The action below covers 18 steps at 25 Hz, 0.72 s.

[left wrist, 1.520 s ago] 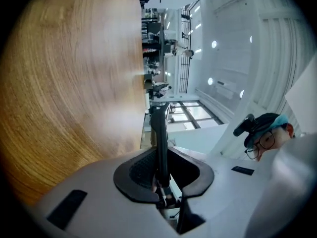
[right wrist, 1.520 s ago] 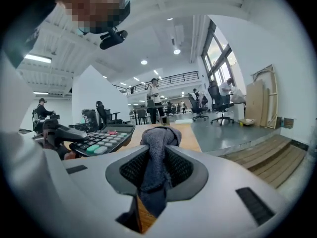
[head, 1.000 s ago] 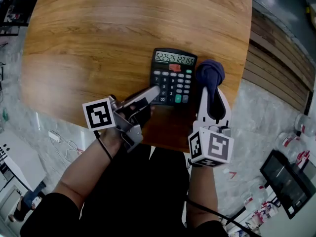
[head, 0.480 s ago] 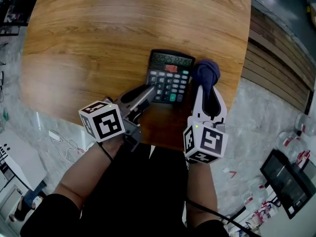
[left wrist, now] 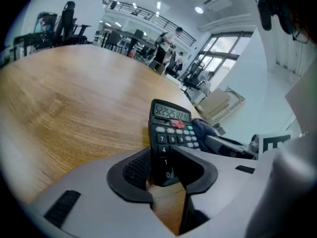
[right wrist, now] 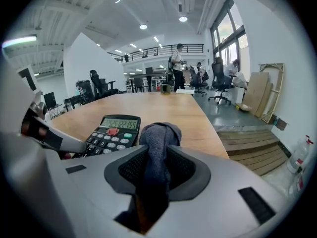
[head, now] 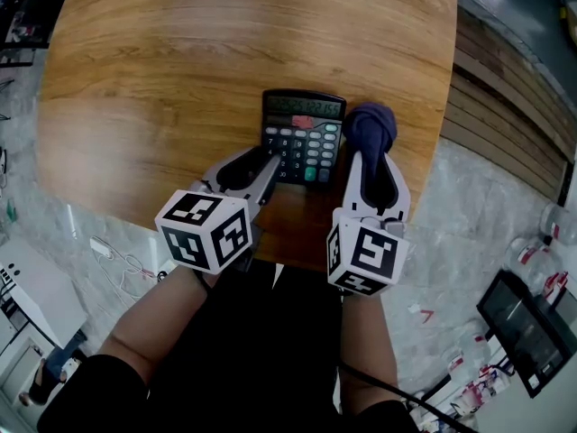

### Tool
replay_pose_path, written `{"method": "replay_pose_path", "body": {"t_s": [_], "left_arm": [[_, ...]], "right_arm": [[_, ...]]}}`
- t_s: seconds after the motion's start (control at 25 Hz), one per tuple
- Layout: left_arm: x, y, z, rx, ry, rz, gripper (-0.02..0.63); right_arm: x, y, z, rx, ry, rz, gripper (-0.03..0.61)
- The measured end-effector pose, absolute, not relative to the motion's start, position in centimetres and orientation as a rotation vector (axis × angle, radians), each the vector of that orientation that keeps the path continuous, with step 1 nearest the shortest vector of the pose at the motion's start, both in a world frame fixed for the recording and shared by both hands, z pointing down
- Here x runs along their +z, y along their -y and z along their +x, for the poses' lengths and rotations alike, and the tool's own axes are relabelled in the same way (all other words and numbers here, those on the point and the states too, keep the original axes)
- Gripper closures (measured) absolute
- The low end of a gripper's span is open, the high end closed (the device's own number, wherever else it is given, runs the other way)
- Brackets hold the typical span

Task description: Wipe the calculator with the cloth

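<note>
Presently | left hand-held gripper (head: pixel 270 165): jaws just opening, loose about calculator (head: pixel 302 133), 7 o'clock corner | right hand-held gripper (head: pixel 371 161): pinching cloth (head: pixel 370 126) at calculator's 3 o'clock | wiping apparently outstanding.

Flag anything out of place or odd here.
Nothing spilled or damaged. The calculator lies slightly askew, its near corner between the left gripper's jaws, which have just been opening. The cloth is bunched in the right gripper.
</note>
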<state>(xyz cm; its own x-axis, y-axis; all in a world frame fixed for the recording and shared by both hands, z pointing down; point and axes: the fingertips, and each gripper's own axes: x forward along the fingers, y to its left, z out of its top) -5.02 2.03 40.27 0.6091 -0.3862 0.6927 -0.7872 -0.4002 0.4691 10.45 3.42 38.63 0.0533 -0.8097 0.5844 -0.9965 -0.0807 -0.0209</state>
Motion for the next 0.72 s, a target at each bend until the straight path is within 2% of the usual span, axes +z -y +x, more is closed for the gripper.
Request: {"method": "replay_pose_path", "body": {"t_s": [0.12, 0.24, 0.4, 0.44, 0.48, 0.52, 0.56, 0.72], "left_arm": [[40.1, -1.9, -4.8, 0.722, 0.955, 2.103, 0.471], [39.6, -1.8, -4.9, 0.781, 0.988, 2.177, 0.471], [36.9, -1.4, -5.4, 0.759, 1.034, 2.252, 0.478], [35.6, -1.2, -5.5, 0.744, 1.058, 2.287, 0.512], [34.0, -1.0, -5.4, 0.721, 1.081, 2.328, 0.575], [32.2, -0.9, -5.3, 0.69, 1.095, 2.373, 0.603], [30.3, -0.9, -5.1, 0.651, 1.098, 2.419, 0.604], [21.3, -1.3, -4.1, 0.442, 1.119, 2.597, 0.606]], "right_arm": [[38.6, -3.4, 10.2, 0.637, 1.827, 1.903, 0.491], [37.8, -3.5, 9.9, 0.61, 1.844, 1.88, 0.442], [33.9, -3.9, 10.0, 0.543, 1.887, 1.914, 0.437], [32.3, -4.0, 10.0, 0.507, 1.91, 1.937, 0.437], [30.4, -4.2, 9.8, 0.461, 1.938, 1.961, 0.44], [28.5, -4.6, 9.5, 0.413, 1.966, 1.981, 0.459], [26.4, -4.9, 9.1, 0.366, 1.995, 1.996, 0.533], [17.9, -6.2, 6.2, 0.185, 2.137, 2.001, 0.561]]}}
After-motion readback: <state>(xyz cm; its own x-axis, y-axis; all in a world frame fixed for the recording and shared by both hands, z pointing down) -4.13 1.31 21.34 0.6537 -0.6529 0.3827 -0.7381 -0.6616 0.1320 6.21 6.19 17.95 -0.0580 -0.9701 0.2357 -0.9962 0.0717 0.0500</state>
